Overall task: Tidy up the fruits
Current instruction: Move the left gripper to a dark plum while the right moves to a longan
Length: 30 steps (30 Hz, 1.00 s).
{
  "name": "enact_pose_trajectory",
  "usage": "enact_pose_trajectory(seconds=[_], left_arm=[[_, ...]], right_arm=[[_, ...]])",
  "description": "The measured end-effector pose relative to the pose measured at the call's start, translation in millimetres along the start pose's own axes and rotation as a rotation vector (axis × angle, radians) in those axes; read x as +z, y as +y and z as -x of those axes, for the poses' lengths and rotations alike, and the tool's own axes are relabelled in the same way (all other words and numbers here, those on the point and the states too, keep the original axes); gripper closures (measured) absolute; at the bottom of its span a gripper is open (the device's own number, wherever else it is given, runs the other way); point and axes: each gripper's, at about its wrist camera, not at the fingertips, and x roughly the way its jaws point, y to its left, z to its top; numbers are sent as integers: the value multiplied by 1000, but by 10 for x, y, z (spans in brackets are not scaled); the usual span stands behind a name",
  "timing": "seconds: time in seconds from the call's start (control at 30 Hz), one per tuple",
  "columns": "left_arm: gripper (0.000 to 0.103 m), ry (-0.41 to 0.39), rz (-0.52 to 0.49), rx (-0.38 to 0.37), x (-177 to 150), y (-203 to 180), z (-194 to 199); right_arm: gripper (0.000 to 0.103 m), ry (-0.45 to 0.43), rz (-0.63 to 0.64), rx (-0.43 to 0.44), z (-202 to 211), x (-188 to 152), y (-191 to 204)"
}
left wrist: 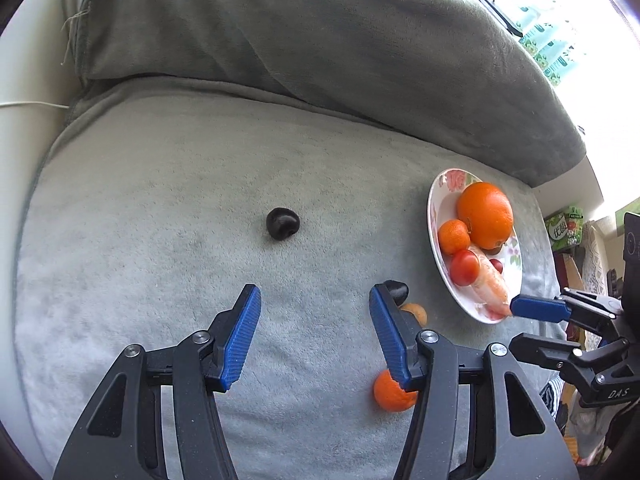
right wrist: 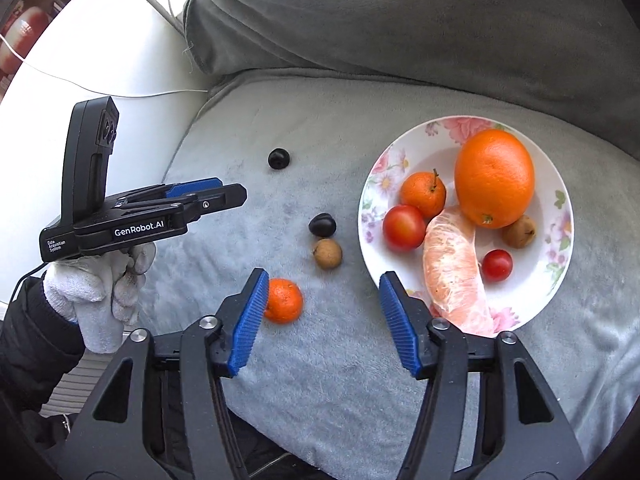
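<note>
Both grippers are spread and empty, right gripper point(right wrist: 320, 320) and left gripper point(left wrist: 316, 336) alike. Looks like pickup time: the small orange point(right wrist: 283, 300) just left of the plate point(right wrist: 560, 248) needs straddling, then pinching.

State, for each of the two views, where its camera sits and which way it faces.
Left wrist: behind the left gripper, angled down at the grey cushion; the right gripper enters at right.
Right wrist: behind the right gripper, angled down at the plate; a gloved hand shows.
Shared: plate, loose mandarin, dark fruits.

A matt, fuzzy grey cloth point(right wrist: 320, 360) is seen under a glossy glazed plate point(right wrist: 560, 240); ribbed blue pads point(right wrist: 250, 320) are set in matt black plastic.
</note>
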Motion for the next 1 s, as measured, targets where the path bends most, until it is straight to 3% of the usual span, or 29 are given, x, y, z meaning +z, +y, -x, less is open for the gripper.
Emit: enact_pose_trajectory(seconds=[0.37, 0.67, 1.0], left_arm=[[47, 1, 9, -23, 103, 145, -89], [47, 0, -24, -62, 186, 249, -172], [49, 3, -98, -68, 293, 297, -278]], right_arm=[[58, 53, -17, -23, -366, -20, 132], [65, 62, -29, -115, -594, 24, 211], [65, 61, -106, -196, -801, 64, 179]])
